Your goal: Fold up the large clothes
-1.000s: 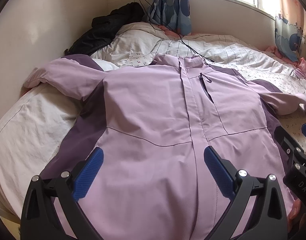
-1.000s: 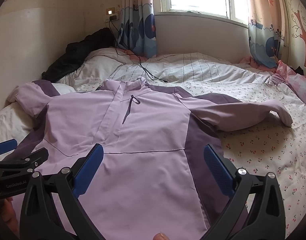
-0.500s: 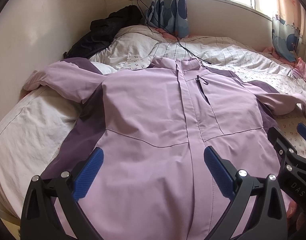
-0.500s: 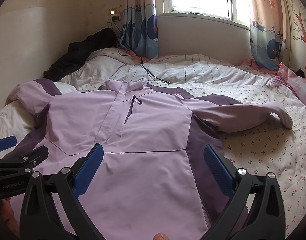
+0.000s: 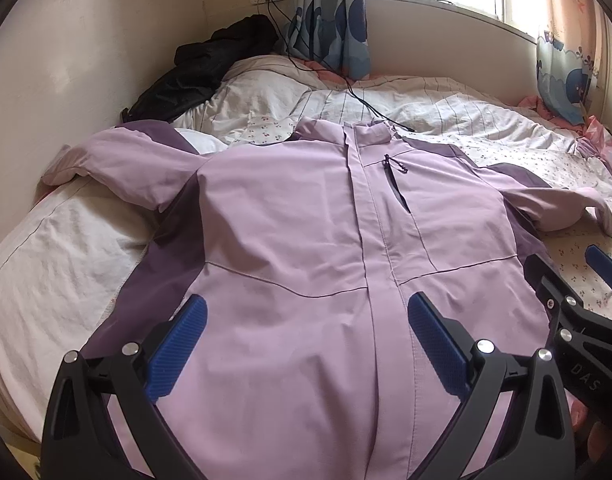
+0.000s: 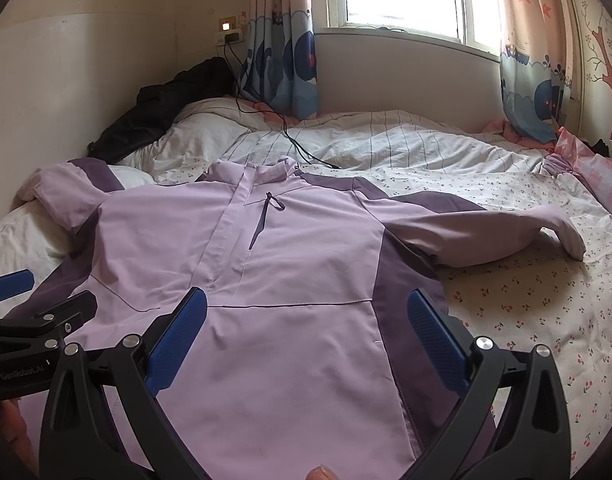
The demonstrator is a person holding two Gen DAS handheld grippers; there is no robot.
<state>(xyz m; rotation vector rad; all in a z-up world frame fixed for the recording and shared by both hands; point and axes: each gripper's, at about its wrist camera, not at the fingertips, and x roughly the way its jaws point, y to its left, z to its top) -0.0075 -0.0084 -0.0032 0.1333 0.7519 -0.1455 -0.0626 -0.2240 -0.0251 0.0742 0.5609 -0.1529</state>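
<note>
A lilac jacket [image 5: 306,240] with dark purple side panels lies front up and spread flat on the bed, collar far from me, both sleeves stretched out; it also shows in the right wrist view [image 6: 274,264]. My left gripper [image 5: 306,340] is open and empty, held above the lower front of the jacket. My right gripper [image 6: 306,336] is open and empty above the lower right part of the jacket. Each gripper shows at the edge of the other's view.
The bed [image 6: 526,304] has a cherry-print sheet and a striped quilt [image 6: 386,144] behind the jacket. A black garment [image 5: 202,72] lies by the wall. A black cable [image 5: 358,96] runs from the wall socket across the quilt. Curtains [image 6: 282,52] hang at the window.
Both grippers have tilted up and pulled back a little, so the jacket sits lower in the views. Both stay open. The jacket has not moved.
</note>
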